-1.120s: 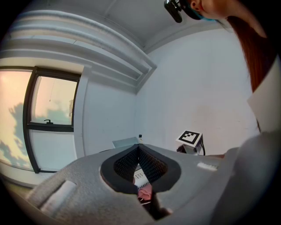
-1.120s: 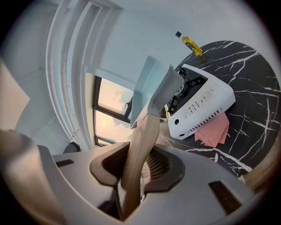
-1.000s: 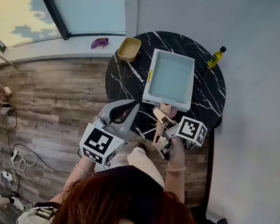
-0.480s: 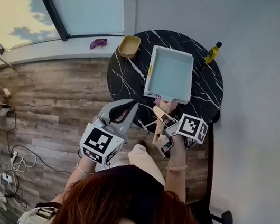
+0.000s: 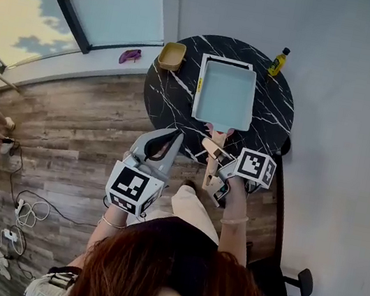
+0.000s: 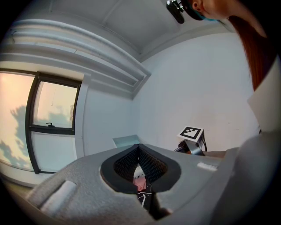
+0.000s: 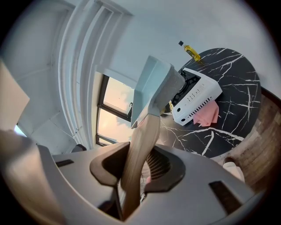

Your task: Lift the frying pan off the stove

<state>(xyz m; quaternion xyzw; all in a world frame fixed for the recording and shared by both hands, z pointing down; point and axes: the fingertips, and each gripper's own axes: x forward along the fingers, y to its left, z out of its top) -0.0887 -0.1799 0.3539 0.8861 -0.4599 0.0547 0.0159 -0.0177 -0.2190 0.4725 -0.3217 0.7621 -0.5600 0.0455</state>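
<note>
A light-blue rectangular frying pan [image 5: 225, 95] with a wooden handle [image 5: 215, 144] hangs over the round black marble table [image 5: 168, 102]. My right gripper [image 5: 212, 161] is shut on that handle. In the right gripper view the pan [image 7: 151, 88] is tilted in the air. It is clear of the white stove [image 7: 195, 96], and the handle [image 7: 140, 149] runs between the jaws of my right gripper [image 7: 136, 169]. From the head view the pan hides most of the stove. My left gripper [image 5: 175, 135] hovers at the table's near edge, shut and empty; its pads [image 6: 147, 165] meet at the tip.
A pink cloth [image 7: 206, 115] lies beside the stove. An oil bottle [image 5: 278, 61] stands at the table's far right and a tan dish [image 5: 172, 56] at its far left. Window and sill are to the left, the wall to the right. Cables [image 5: 25, 211] lie on the wooden floor.
Both grippers have drawn back slightly from the table toward the person. The pan has stayed in the right gripper and moved with it. The left gripper has stayed shut.
</note>
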